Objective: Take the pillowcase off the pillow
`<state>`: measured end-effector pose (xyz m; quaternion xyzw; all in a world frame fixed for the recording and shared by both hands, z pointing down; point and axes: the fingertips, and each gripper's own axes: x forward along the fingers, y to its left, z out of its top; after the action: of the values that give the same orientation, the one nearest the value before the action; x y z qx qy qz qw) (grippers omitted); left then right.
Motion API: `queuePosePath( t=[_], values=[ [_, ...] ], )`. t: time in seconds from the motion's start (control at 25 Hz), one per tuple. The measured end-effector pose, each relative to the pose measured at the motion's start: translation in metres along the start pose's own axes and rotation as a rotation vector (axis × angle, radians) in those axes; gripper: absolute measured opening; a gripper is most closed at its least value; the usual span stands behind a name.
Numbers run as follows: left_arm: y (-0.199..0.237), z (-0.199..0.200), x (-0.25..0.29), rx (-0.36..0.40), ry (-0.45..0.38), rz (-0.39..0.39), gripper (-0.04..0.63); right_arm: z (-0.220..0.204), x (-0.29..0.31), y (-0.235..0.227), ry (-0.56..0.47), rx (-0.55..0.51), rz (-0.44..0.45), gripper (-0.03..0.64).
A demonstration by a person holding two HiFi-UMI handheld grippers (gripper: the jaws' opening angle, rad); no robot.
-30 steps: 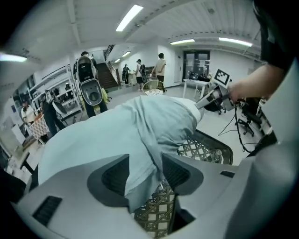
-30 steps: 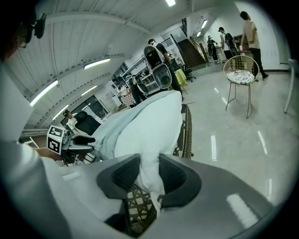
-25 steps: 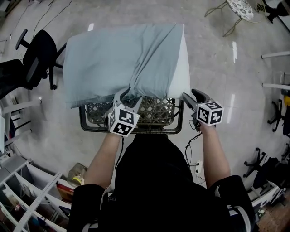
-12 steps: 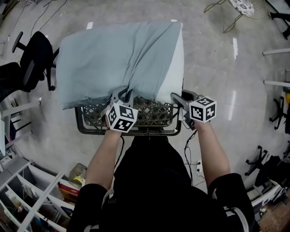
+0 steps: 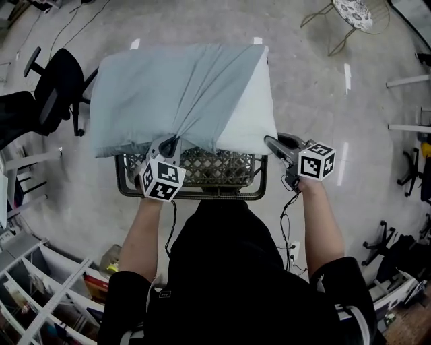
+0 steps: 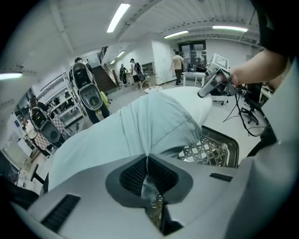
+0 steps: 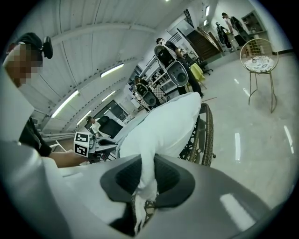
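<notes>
A pillow lies across a black wire basket (image 5: 202, 194). Its pale blue-grey pillowcase (image 5: 161, 87) covers the left and middle, and the bare white pillow (image 5: 250, 118) shows at the right. My left gripper (image 5: 168, 143) sits at the near edge; its jaws have just been closing and are shut on a pinch of pillowcase cloth (image 6: 140, 126), seen between the pads (image 6: 135, 173). My right gripper (image 5: 271, 143) is at the pillow's near right corner. Its jaws have also just been closing and are shut on white pillow fabric (image 7: 163, 126), which bunches between the pads (image 7: 122, 178).
A black office chair (image 5: 55, 87) stands left of the basket. White shelving (image 5: 40, 283) is at the lower left. A round wire table (image 5: 357, 13) stands far right on the grey floor. A cable (image 5: 286, 222) hangs by my right arm.
Both grippers closed on fabric. The left one shifted left with the pillowcase, and a wider wedge of white pillow shows at the right.
</notes>
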<state>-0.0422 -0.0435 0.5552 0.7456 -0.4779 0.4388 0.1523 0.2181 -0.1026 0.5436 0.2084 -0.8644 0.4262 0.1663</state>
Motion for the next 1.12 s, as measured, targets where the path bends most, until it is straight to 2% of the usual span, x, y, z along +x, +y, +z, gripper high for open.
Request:
queuePosePath(
  t=[0.08,0.2,0.32,0.44,0.56,0.68,0.84,0.96,1.0,1.04,1.08,1.12],
  values=[
    [0.009,-0.004,-0.003,-0.005,-0.003,-0.002,0.020,0.003,-0.002,-0.001,0.003,-0.007,-0.002,0.071],
    [0.022,-0.010,-0.005,-0.063,-0.023,-0.030,0.020,-0.002,-0.001,0.001,0.011,-0.006,-0.012,0.071],
    [0.013,-0.010,-0.001,-0.126,-0.040,-0.068,0.020,-0.027,0.004,0.006,0.091,-0.038,-0.054,0.091],
    [-0.011,0.002,-0.001,-0.116,-0.062,-0.070,0.042,-0.050,0.000,0.002,0.180,-0.094,-0.155,0.158],
    [-0.013,0.015,-0.003,-0.108,-0.093,-0.035,0.140,-0.040,-0.009,-0.008,0.162,-0.128,-0.248,0.230],
    [0.014,-0.004,0.001,-0.142,-0.029,0.032,0.187,-0.021,-0.006,-0.007,0.128,-0.123,-0.247,0.317],
    [0.044,-0.047,0.009,-0.241,0.059,0.050,0.207,-0.032,0.032,-0.010,0.227,-0.148,-0.261,0.429],
    [0.043,-0.055,0.018,-0.208,0.092,0.058,0.196,-0.054,0.058,-0.021,0.296,-0.152,-0.341,0.431],
    [0.044,-0.055,0.019,-0.196,0.102,0.071,0.173,-0.057,0.061,-0.024,0.297,-0.165,-0.369,0.411],
    [0.046,-0.055,0.018,-0.189,0.105,0.086,0.120,-0.057,0.062,-0.026,0.287,-0.181,-0.392,0.372],
    [0.049,-0.054,0.016,-0.185,0.102,0.102,0.037,-0.054,0.059,-0.026,0.269,-0.195,-0.406,0.334],
    [0.052,-0.055,0.012,-0.181,0.098,0.114,0.011,-0.051,0.055,-0.026,0.250,-0.202,-0.408,0.304]
  ],
)
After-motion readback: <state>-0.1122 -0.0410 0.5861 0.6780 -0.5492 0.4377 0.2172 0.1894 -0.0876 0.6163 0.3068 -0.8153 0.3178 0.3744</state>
